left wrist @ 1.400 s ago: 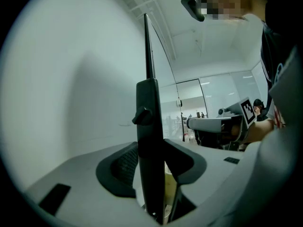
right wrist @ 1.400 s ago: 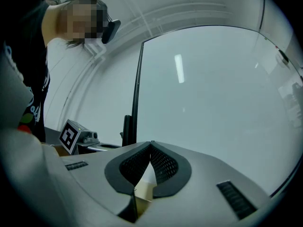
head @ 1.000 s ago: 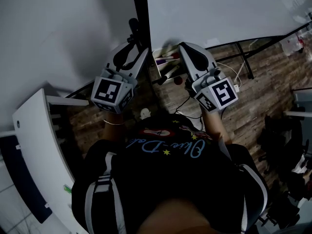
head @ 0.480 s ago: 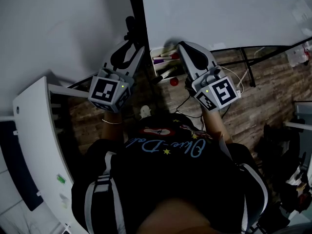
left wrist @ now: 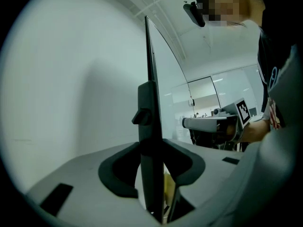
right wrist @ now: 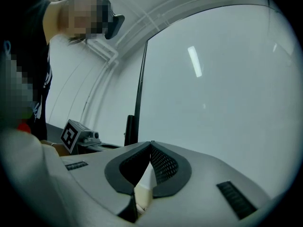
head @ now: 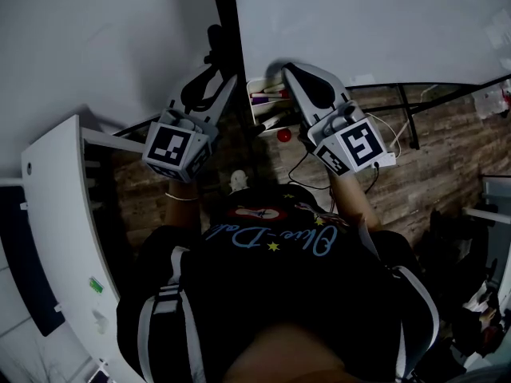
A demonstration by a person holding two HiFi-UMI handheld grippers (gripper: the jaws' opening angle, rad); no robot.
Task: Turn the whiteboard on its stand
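Observation:
The whiteboard (head: pixel 359 22) fills the upper right of the head view, and its black stand post (head: pixel 226 22) rises along its left side. My left gripper (head: pixel 217 78) has just been closing its jaws. In the left gripper view they clamp the post (left wrist: pixel 150 126) just below a small black knob (left wrist: pixel 138 116). My right gripper (head: pixel 286 72) is at the board's bottom edge. In the right gripper view its fingertips (right wrist: pixel 150 148) meet with a white edge (right wrist: pixel 144 178) caught between the pads, and the board face (right wrist: pixel 218 79) looms above.
A marker tray (head: pixel 257 86) with several markers sits between the grippers, with a red object (head: pixel 284 135) below it. Black stand legs (head: pixel 407 110) and cables (head: pixel 383 126) lie on the wood floor. A white curved unit (head: pixel 56 238) stands at the left.
My right gripper has shifted a little left and up along the board's bottom edge. The left gripper has stayed at the post.

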